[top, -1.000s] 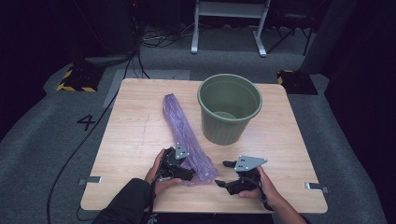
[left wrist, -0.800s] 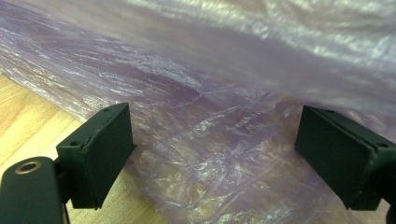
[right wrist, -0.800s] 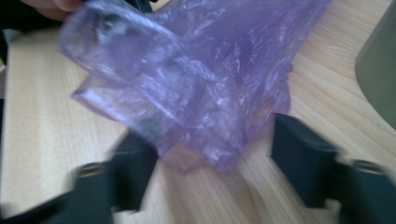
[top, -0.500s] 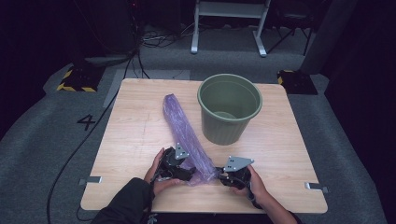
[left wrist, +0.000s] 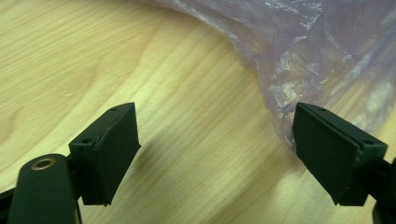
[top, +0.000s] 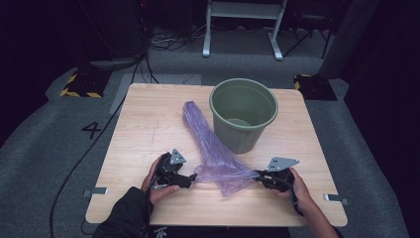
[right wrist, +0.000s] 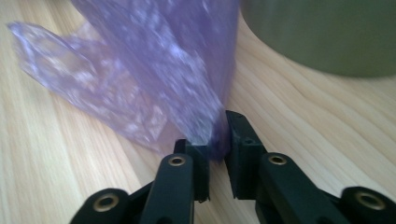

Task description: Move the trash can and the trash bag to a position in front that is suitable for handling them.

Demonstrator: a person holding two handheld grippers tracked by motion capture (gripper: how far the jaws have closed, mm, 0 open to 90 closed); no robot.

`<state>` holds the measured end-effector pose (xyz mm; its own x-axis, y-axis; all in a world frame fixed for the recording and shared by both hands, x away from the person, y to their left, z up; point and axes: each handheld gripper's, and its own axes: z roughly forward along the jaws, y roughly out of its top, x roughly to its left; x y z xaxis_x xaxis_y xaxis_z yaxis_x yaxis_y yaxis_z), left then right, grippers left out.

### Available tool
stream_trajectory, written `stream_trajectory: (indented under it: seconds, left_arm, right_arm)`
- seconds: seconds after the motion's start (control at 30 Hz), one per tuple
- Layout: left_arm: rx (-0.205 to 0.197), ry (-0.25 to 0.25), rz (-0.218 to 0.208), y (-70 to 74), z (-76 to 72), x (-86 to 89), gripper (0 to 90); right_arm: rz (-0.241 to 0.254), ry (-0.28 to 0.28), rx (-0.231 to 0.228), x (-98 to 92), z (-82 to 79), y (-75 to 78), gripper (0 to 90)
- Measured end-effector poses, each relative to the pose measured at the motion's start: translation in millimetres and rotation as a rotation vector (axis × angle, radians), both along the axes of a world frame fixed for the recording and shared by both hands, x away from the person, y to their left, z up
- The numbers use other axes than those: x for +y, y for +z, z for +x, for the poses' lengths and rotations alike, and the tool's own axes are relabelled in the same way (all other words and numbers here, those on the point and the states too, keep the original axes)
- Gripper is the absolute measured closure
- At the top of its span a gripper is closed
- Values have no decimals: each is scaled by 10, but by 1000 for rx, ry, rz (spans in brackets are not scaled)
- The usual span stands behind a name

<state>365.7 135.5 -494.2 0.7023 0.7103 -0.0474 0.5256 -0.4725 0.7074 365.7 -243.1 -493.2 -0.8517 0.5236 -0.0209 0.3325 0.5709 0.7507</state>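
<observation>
A crumpled purple plastic bag (top: 213, 153) lies on the wooden table (top: 148, 124), running from beside the green bucket (top: 243, 116) toward the front edge. My right gripper (top: 257, 174) has just been closing and is shut on the bag's near right corner; in the right gripper view the film (right wrist: 163, 70) is pinched between the pads of that gripper (right wrist: 217, 140). My left gripper (top: 190, 178) sits at the bag's near left edge. Its jaws have just closed a little and still stand wide; in the left gripper view (left wrist: 217, 140) the bag (left wrist: 303, 46) brushes one jaw, unpinched.
The bucket stands upright at the back right of the table, and its wall (right wrist: 327, 32) is close behind the right gripper. Bare wood stretches left of the bag. Dark floor with cables and a white stand lies beyond the table.
The right gripper came in to the bag's near end, shut on it and pulled it out to the right, spreading the film. The left gripper shifted slightly left.
</observation>
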Motion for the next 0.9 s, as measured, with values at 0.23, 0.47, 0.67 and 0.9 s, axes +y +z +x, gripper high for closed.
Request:
stream_trajectory:
  seconds: [0.23,0.47,0.67,0.9]
  left_arm:
    - [-32,-28,-62,120,-82,-136,162]
    - [-96,-83,-61,251,-215,-286,176]
    - [-93,-85,-42,229,-206,-319,203]
    - [-48,-180,-4,119,-202,-475,472]
  right_arm:
    - [26,-63,-14,-135,42,16,715]
    - [15,-94,-60,-55,-1,93,320]
    - [96,-95,-106,-56,-148,321,219]
    - [136,-20,-108,119,-318,420,273]
